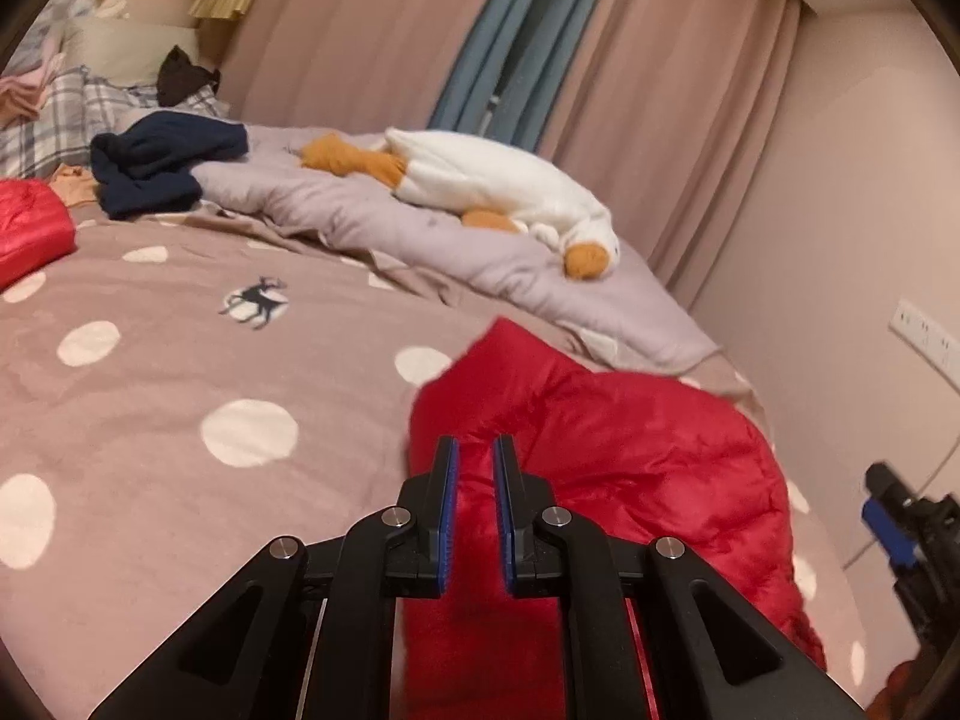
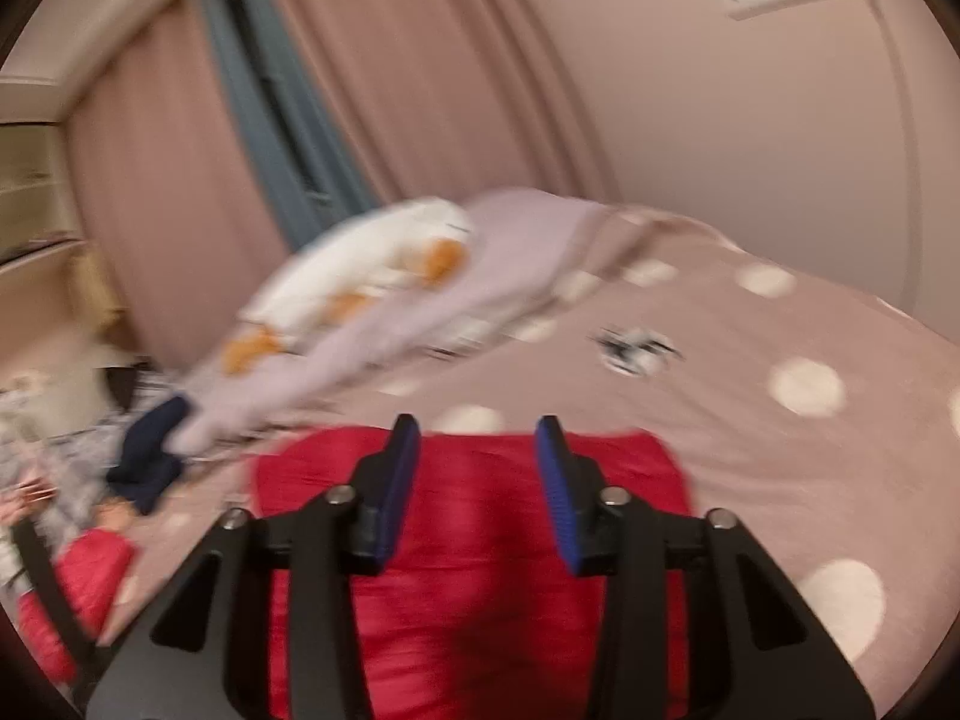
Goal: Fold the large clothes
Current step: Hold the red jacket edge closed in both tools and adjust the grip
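Note:
A red puffer jacket (image 1: 630, 450) lies on the dotted pink-brown bedspread (image 1: 180, 360). My left gripper (image 1: 476, 444) is shut on a fold of it, and red fabric shows in the narrow slit between the blue pads. In the blurred right wrist view, the right gripper (image 2: 477, 423) has its jaws wider apart. The thick red jacket (image 2: 474, 540) fills the gap and the pads seem to press on it. One blue pad (image 1: 888, 525) of the right gripper shows at the far right of the left wrist view. More red fabric (image 1: 30, 228) lies at the left edge.
A white goose plush (image 1: 510, 180) rests on a lilac quilt (image 1: 420, 240) along the curtained wall. A navy garment (image 1: 162, 168) and plaid pillows (image 1: 48, 120) are at the head of the bed. A wall socket (image 1: 927, 336) sits on the right wall.

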{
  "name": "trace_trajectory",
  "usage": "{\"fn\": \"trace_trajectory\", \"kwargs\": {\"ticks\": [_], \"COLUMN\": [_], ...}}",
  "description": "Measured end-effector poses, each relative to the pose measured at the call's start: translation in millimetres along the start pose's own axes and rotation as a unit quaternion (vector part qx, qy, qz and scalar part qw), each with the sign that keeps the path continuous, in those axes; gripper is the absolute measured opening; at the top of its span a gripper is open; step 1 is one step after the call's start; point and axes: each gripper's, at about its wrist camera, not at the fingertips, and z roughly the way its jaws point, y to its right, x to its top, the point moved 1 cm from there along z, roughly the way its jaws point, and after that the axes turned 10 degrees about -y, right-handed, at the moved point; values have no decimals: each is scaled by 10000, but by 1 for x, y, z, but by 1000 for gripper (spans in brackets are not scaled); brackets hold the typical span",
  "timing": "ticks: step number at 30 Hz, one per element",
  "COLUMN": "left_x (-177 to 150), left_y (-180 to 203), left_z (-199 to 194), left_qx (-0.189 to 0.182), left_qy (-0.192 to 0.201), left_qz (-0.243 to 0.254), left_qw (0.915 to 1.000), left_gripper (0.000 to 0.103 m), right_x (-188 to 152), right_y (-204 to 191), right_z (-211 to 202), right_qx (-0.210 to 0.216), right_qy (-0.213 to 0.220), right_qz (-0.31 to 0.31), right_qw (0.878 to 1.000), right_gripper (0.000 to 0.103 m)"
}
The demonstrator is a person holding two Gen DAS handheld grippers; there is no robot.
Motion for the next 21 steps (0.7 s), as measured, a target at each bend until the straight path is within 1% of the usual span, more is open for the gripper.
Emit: {"fn": "trace_trajectory", "kwargs": {"ticks": [2,4,6,7,8,9,10,11,12,13,14,15,16,18,19,21], "left_x": [-3,-4,-4,-6,-7,-9,-11,-14,-16,-18,-20,-21,-23,-26,-26,-26], "left_y": [-2,-4,-4,-2,-1,-1,-1,-1,0,0,0,1,5,10,11,6], "left_z": [5,15,25,30,34,42,51,62,68,70,74,78,82,84,85,87], "left_qx": [-26,-117,-459,-636,-685,-682,-593,-457,-397,-407,-436,-386,-216,-21,-11,-166], "left_qy": [-89,-286,-539,-643,-688,-746,-841,-960,-974,-935,-890,-869,-821,-754,-734,-744], "left_qz": [-17,-167,-362,-443,-476,-496,-502,-501,-512,-527,-514,-450,-281,-80,-60,-123], "left_qw": [10000,9994,9968,9949,9941,9936,9934,9931,9931,9934,9937,9945,9960,9971,9973,9970], "left_gripper": [10,10,10,10,10,10,10,10,10,10,10,10,10,10,10,10], "right_x": [-1,-7,-16,-22,-28,-34,-39,-41,-42,-42,-44,-46,-50,-55,-56,-54], "right_y": [-19,-30,-33,-34,-34,-33,-28,-21,-13,-6,-3,-3,-5,-10,-8,-3], "right_z": [-3,12,38,57,71,85,94,99,103,105,108,111,114,116,117,121], "right_qx": [300,395,322,215,-1,-285,-567,-693,-631,-478,-456,-534,-650,-770,-787,-719], "right_qy": [49,-168,-603,-878,-1058,-1127,-1079,-1079,-1124,-1163,-1154,-1117,-1094,-1077,-1089,-1122], "right_qz": [-245,-424,-508,-668,-897,-1171,-1364,-1324,-1137,-893,-817,-872,-981,-1136,-1141,-1054], "right_qw": [9992,9982,9964,9937,9903,9863,9831,9829,9851,9880,9889,9885,9870,9847,9843,9855], "right_gripper": [32,31,30,29,30,32,32,32,32,32,33,33,33,33,33,33]}}
